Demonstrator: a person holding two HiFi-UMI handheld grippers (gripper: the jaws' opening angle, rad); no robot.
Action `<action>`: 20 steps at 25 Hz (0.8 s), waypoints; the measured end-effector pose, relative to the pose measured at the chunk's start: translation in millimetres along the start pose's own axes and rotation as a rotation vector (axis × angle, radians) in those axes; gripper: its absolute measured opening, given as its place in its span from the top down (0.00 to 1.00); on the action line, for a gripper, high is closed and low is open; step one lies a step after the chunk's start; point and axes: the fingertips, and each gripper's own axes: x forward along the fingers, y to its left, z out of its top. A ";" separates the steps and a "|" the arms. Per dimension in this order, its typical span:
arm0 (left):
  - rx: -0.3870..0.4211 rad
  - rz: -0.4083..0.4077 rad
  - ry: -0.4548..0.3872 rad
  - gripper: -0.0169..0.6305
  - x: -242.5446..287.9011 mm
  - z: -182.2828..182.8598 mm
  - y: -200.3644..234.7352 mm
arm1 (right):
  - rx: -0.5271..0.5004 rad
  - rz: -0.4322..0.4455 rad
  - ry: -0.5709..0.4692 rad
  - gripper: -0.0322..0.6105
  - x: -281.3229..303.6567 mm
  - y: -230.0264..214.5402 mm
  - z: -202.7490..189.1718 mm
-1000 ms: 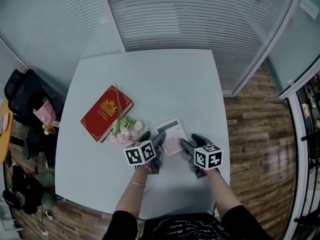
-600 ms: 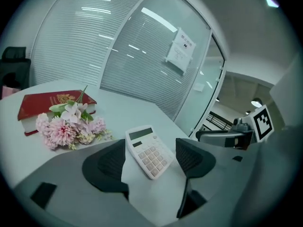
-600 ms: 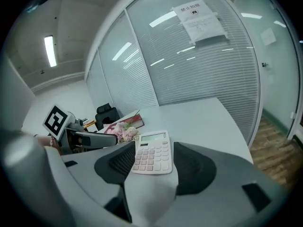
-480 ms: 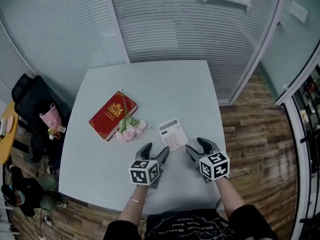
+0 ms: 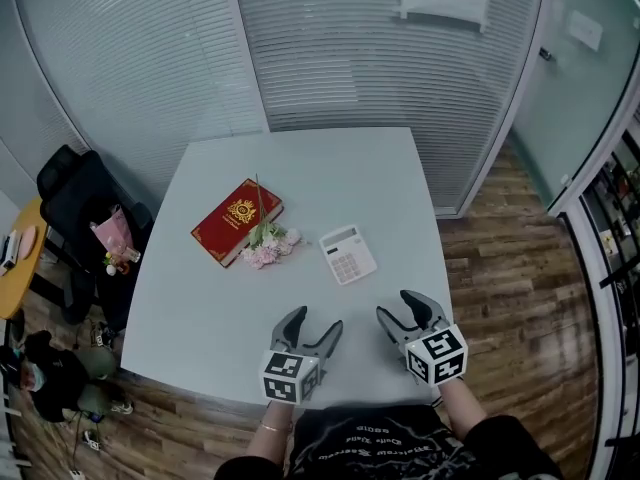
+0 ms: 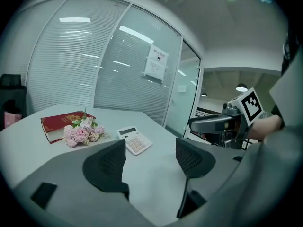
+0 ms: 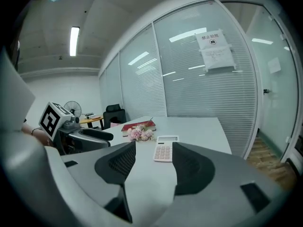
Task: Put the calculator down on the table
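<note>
Gripping: nothing. The left gripper (image 6: 150,156) has its jaws standing wide apart with only bare tabletop between them, and the right gripper (image 7: 150,163) is the same, jaws spread and empty
Pads: the dark ribbed pads (image 6: 110,163) of each pair face each other across a clear gap, and none touches anything
Gripper placing: both hover low over the near edge of the table (image 5: 330,173), side by side and apart, with jaws pointing away from the person
Calculator: the calculator (image 5: 348,254) lies flat on the table, keys up, ahead of both grippers and well apart from them, and nothing holds it
Direction from the jaws: forward and slightly inward for each gripper, since it sits roughly between their two lines. In the right gripper view it shows straight through the gap between the jaws. In the left gripper view it lies off to the left, just over the left jaw
Long axis: runs roughly away from the person, display end farther and keypad end nearer, tilted a little so the display end leans left
Nearer hand: neither is plainly nearer, but the right gripper is aimed at it more squarely
Neighbours: pink flowers (image 5: 268,248) lie just left of the calculator, with their stem across a red book (image 5: 235,221) further left. Neither seems to touch the calculator
Judgement: the calculator looks already set down, so the task seems done. Any further reach would be a straight move forward, easiest from the right
</note>
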 end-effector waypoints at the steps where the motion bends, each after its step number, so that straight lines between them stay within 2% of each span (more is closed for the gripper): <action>1: 0.012 -0.007 0.003 0.45 -6.6 -5.6 -7.2 | 0.003 -0.012 0.005 0.57 -6.8 3.3 -6.4; 6: 0.052 -0.037 0.056 0.45 -34.8 -38.1 -33.2 | 0.003 -0.039 0.039 0.57 -35.5 22.6 -41.1; 9: 0.038 -0.036 0.066 0.45 -43.9 -50.2 -37.8 | -0.010 -0.047 0.045 0.57 -48.0 28.6 -52.9; 14: 0.019 -0.025 0.057 0.45 -52.3 -51.2 -38.2 | -0.033 -0.048 0.060 0.57 -54.5 35.0 -59.6; 16: 0.035 -0.017 0.020 0.46 -54.7 -42.4 -38.7 | -0.060 -0.033 0.061 0.57 -53.0 39.6 -56.7; 17: 0.045 -0.015 -0.001 0.46 -55.7 -38.1 -39.9 | -0.079 -0.028 0.055 0.58 -53.1 42.2 -54.2; 20: 0.078 -0.016 -0.036 0.55 -58.2 -32.8 -45.0 | -0.129 -0.023 0.021 0.74 -54.8 49.4 -46.6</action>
